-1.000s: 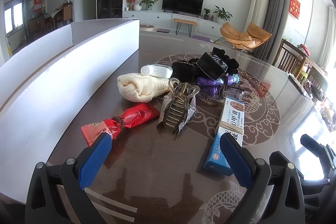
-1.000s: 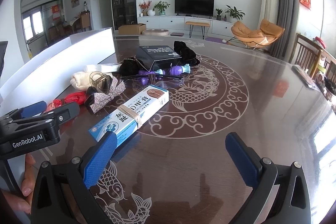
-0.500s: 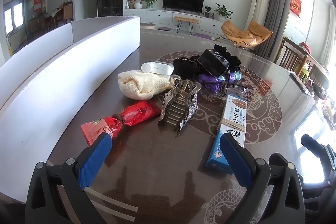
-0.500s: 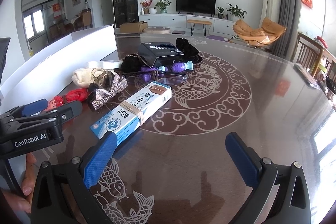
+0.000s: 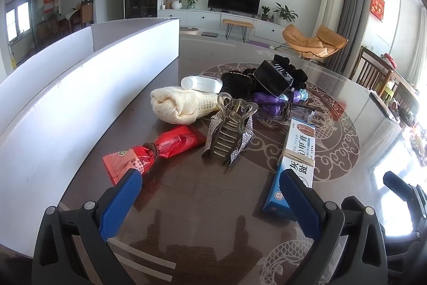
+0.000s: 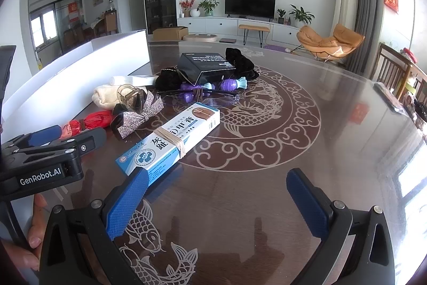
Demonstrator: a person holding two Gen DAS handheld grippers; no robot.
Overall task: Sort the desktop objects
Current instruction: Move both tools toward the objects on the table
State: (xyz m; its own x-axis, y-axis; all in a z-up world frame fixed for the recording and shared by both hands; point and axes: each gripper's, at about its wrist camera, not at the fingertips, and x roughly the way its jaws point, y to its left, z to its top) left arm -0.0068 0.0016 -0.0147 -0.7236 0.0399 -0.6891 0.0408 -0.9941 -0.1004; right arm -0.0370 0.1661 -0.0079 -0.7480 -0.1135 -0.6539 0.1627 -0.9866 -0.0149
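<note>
Blue-padded claws, left claw (image 5: 210, 187) and right claw (image 6: 217, 190), are both hanging released, creeping closer over the cluttered surface (image 6: 267, 191), nothing sorted yet.

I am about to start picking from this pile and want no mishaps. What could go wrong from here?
Both tools, left and right, are open and hold nothing.
1. The hair claw stands beside the red packet; a wide grasp might catch both.
2. The clear glasses lie among the purple toys and could get dragged or bent.
3. The black box rests tilted on the pile and may slide.
</note>
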